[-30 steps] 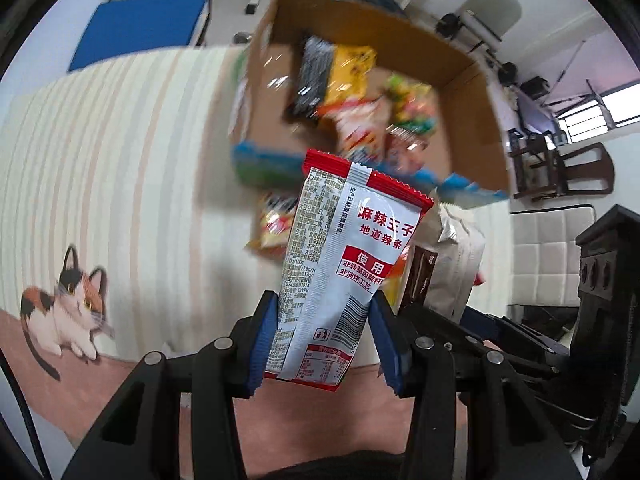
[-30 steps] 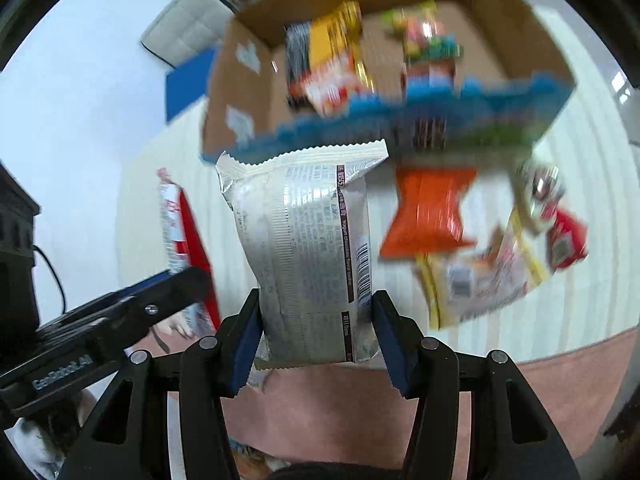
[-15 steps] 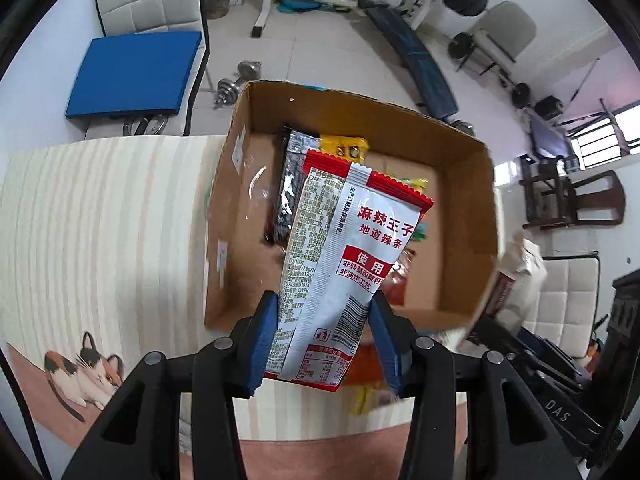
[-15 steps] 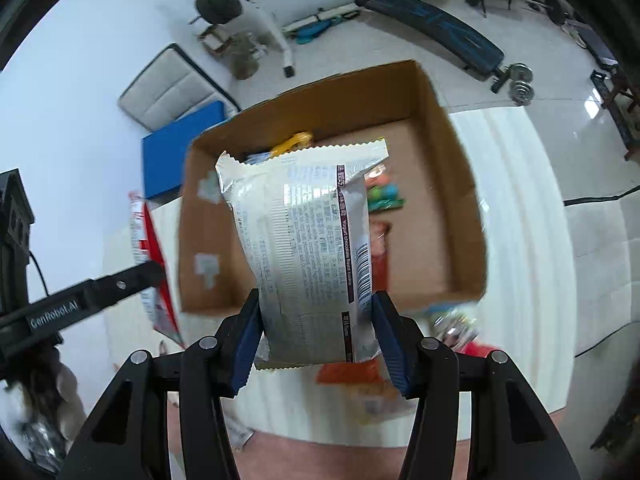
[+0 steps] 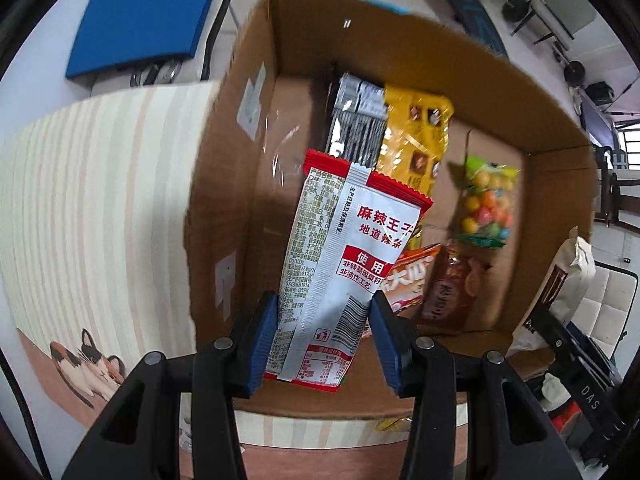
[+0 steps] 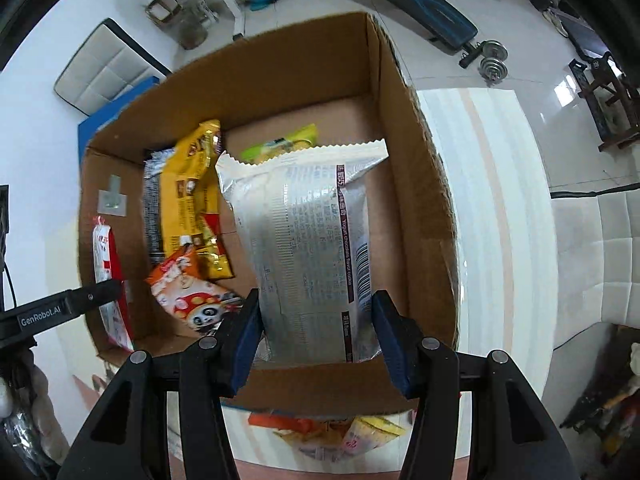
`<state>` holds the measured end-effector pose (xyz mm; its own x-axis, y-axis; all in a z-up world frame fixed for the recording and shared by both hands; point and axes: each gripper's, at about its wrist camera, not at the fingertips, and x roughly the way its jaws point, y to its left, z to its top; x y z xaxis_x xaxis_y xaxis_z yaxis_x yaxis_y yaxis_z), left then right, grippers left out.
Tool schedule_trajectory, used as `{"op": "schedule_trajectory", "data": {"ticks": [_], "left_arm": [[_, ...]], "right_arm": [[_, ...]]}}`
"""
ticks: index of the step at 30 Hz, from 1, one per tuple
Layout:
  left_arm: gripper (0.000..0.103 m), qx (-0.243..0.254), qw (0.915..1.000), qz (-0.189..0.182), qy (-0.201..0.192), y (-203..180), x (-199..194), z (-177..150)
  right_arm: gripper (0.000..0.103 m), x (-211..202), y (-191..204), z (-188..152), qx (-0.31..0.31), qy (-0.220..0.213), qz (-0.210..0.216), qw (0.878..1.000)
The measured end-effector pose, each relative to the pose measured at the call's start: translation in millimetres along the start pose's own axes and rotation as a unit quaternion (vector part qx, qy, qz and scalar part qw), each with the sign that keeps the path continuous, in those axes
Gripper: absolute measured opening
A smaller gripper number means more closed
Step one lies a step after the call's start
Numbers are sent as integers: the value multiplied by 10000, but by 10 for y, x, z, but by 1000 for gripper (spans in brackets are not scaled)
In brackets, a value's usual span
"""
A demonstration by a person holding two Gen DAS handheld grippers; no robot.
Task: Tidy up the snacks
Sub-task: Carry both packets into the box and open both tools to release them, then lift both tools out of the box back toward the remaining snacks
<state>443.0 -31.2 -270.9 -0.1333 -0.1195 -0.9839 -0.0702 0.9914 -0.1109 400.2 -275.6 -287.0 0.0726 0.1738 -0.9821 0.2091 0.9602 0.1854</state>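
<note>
A red and white packet (image 5: 340,264) of spicy strips is clamped upright between the blue fingers (image 5: 262,340) of the left gripper (image 5: 324,336), gripped low at its bottom end so most of its length stands free above the box. A silver packet (image 6: 308,240) of cookies is clamped the same way in the right gripper (image 6: 316,332), also held by its lower part. Both hang over the open cardboard box (image 6: 424,184), apparently so each can be dropped in once the fingers part; this reads as the moment just ahead of release. Inside the box lie snacks already sorted: a yellow pack (image 5: 416,136) beside a grey striped pack (image 5: 354,120) along the far left, an orange panda bag (image 6: 192,300) nearer the front, and a bag of coloured candy balls (image 5: 486,200) toward the right. The left view alone shows those candy balls clearly, plus a brown pack (image 5: 448,292) at the front; in the right view the silver packet hides that area, with only a green edge peeking above it. The right view alone shows the box's bare floor on the right side, where room remains, and loose snacks (image 6: 320,428) on the bench in front of the box, not yet put away. The box sits on a striped cloth (image 5: 100,200) with a cat picture (image 5: 88,364) on the bench.
</note>
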Motion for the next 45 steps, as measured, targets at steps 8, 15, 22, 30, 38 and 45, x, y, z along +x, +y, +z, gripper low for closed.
{"op": "schedule_trajectory", "data": {"ticks": [8, 15, 22, 30, 38, 45], "left_arm": [[45, -166, 9995, 84, 271, 71, 172, 36], [83, -151, 9997, 76, 159, 73, 120, 56], [83, 87, 9994, 0, -323, 8, -104, -83], [83, 500, 9920, 74, -1154, -126, -484, -414], [83, 552, 9848, 2, -1645, -151, -784, -920], [83, 268, 9851, -30, -1699, 2, -738, -1428]], "right_arm": [[58, 266, -10, 59, -70, 256, -225, 9994], [88, 236, 33, 75, -131, 240, -292, 9992], [92, 102, 164, 7, -320, 61, -449, 9985], [93, -274, 384, -180, -628, -411, -505, 9959], [93, -650, 495, -574, -480, -797, -109, 9956], [93, -695, 406, -1079, -12, -781, 411, 9961]]}}
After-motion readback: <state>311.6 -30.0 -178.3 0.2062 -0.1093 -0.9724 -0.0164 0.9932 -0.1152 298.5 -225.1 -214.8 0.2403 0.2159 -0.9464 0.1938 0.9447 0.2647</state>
